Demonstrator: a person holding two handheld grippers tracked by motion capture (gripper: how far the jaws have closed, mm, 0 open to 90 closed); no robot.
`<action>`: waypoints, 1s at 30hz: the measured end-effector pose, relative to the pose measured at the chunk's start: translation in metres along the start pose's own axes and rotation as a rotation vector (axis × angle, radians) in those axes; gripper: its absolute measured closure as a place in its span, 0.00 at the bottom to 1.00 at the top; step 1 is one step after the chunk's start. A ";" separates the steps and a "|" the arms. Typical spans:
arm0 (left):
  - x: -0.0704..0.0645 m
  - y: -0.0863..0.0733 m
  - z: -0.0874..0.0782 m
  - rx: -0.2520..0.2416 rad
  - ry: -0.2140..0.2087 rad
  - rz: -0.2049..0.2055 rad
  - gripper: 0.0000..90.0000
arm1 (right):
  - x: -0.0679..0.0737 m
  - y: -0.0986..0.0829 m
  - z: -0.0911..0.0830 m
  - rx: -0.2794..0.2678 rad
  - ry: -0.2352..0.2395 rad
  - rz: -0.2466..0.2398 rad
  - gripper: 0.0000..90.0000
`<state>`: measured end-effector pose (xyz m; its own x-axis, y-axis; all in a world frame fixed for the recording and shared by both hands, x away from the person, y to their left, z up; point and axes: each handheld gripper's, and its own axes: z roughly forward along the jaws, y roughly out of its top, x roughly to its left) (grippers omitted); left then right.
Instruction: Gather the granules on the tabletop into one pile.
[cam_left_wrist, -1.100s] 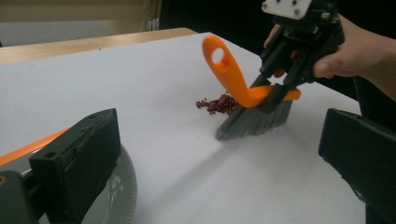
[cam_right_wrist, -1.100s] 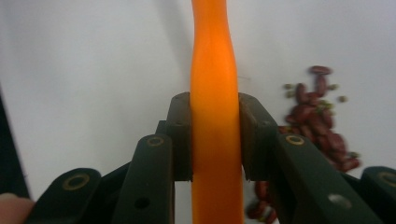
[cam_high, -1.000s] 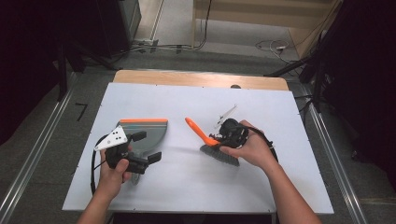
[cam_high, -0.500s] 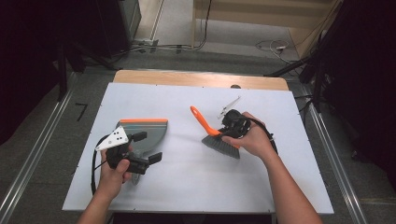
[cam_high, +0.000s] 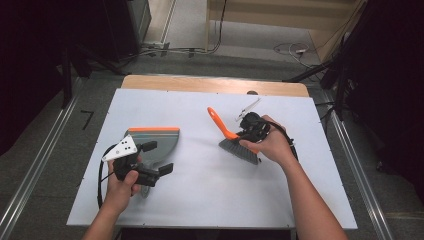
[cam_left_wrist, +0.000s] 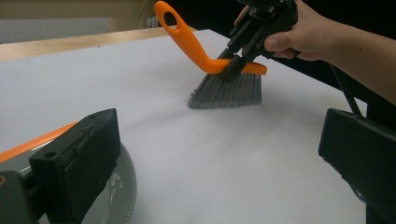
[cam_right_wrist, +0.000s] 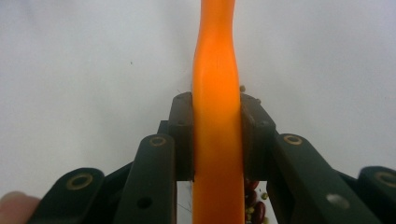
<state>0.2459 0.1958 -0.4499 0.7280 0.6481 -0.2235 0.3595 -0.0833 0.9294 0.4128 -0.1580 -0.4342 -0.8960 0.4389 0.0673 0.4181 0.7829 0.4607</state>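
On the table (cam_high: 210, 200): flat white top, smooth and matte, with a wooden strip along the far edge.
Dustpan (cam_high: 159, 142): grey, plastic-looking, with an orange strip on its far edge; lying flat at the left side of the table; contents not discernible.
Brush (cam_high: 235, 140): curved orange handle with a loop hole at the tip, grey bristles fanned out and touching the table right of centre.
Beans (cam_right_wrist: 254, 205): small dark red and pale bits, glimpsed under the handle in the right gripper view.
Left claw (cam_high: 157, 157): black blocky jaws spread wide, holding nothing, hovering over the dustpan's near part; grey three-cornered plate on top.
Right claw (cam_right_wrist: 217, 135): clamped on the brush handle from both sides, close above the bristles.
Hands: left hand (cam_high: 122, 182) and right hand (cam_high: 270, 145) each wrapped around a gripper body.
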 end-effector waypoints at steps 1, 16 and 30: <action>0.000 0.000 0.000 -0.001 0.000 0.000 0.00 | 0.000 0.000 -0.001 0.002 -0.003 -0.001 0.77; 0.002 -0.001 -0.001 -0.001 0.001 -0.003 0.00 | 0.004 -0.015 -0.042 -0.082 -0.035 0.061 0.76; 0.000 -0.001 0.004 0.008 -0.005 -0.005 0.00 | 0.023 -0.013 -0.021 -0.160 -0.030 0.136 0.76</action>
<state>0.2481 0.1933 -0.4521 0.7290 0.6450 -0.2292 0.3674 -0.0863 0.9260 0.3834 -0.1670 -0.4203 -0.8269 0.5509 0.1129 0.5037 0.6363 0.5843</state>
